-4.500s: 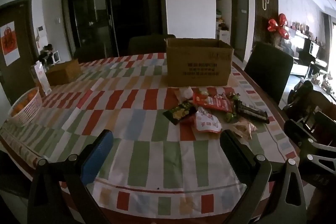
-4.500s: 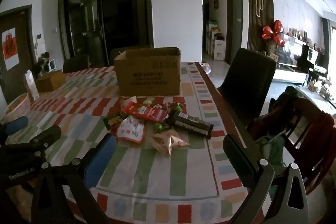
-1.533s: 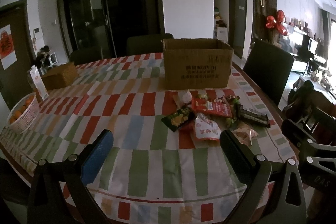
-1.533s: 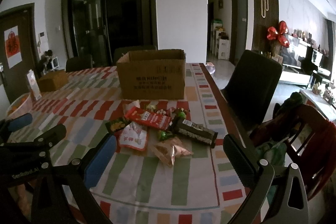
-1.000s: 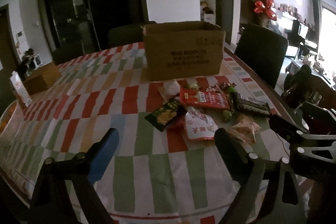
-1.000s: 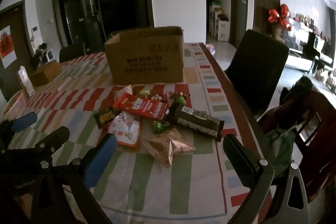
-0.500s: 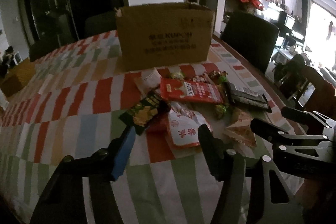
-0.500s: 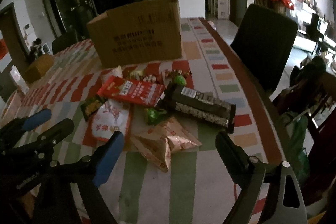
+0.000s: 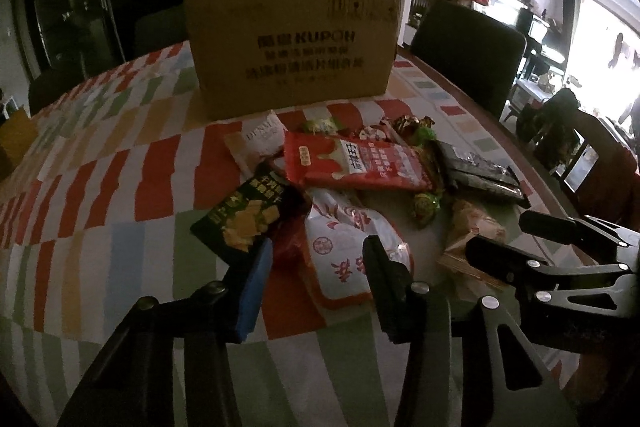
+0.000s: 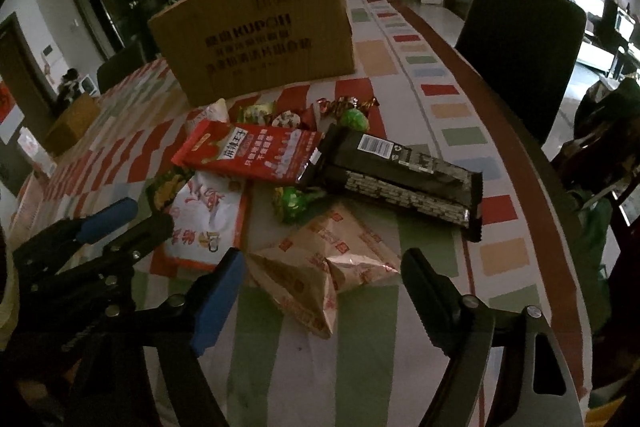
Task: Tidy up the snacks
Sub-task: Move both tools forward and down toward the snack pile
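Both grippers have dropped toward the snack pile, jaws just closing. Left gripper (image 9: 316,279), narrowed but holding nothing, straddles the white-and-red foil packet (image 9: 344,247). Right gripper (image 10: 320,283), still wide, brackets the crumpled tan wrapper (image 10: 324,271) near the striped table's (image 10: 500,255) right edge.

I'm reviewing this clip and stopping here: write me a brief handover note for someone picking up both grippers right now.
Left gripper: jaws just been narrowing, astride the near end of the white-and-red packet, not yet pressing on it.
Right gripper: open, also narrowing, either side of the crinkled pink packet, no grip.
Snack pile lies on the tablecloth in front of the cardboard box: red packet, long black packet, green-and-yellow packet, small wrapped candies.
Done: nothing visibly moved.
Left: everything, presumably into the box.
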A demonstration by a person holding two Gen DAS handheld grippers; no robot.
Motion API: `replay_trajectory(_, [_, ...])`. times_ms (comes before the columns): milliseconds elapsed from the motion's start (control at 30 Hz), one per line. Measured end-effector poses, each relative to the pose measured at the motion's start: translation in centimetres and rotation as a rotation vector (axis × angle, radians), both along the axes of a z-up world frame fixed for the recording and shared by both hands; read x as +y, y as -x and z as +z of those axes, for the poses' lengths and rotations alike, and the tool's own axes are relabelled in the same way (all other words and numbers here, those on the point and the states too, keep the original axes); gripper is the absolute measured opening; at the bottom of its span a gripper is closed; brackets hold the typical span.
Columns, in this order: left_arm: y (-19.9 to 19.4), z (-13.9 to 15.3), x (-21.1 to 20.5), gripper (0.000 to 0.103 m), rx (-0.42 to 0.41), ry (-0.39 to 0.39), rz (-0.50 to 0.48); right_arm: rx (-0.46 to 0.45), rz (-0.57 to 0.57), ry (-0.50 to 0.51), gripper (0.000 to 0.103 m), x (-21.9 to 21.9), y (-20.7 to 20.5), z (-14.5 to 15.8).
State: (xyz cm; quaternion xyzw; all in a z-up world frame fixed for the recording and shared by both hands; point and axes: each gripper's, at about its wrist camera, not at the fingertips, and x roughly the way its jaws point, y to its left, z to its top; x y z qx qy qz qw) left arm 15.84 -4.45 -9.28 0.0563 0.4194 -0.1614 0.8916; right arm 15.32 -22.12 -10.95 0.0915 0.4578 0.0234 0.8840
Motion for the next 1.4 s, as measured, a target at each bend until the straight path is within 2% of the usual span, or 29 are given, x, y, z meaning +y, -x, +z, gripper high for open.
replay_trajectory(300, [-0.5,-1.3,0.4,0.041,0.073,0.048,0.013,0.016,0.013,-0.011,0.079,0.3,-0.7,-0.6])
replay_trajectory(700, [-1.6,-2.0,0.6,0.037,0.154,0.160,0.029,0.029,0.012,-0.010,0.079,0.2,-1.8,-1.5])
replay_trajectory(933, [-1.6,-2.0,0.8,0.027,0.195,0.202,0.031,0.024,0.023,-0.001,0.079,0.3,-2.3,-1.8])
replay_trajectory(1133, [-1.7,-2.1,0.6,0.023,0.240,0.245,0.023,0.032,0.030,-0.006,0.079,0.2,-2.6,-2.3])
replay_trajectory(1400, [-1.1,-2.8,0.3,0.018,0.346,0.308,0.026,0.029,0.036,0.005,0.067,-0.1,-2.6,-2.4])
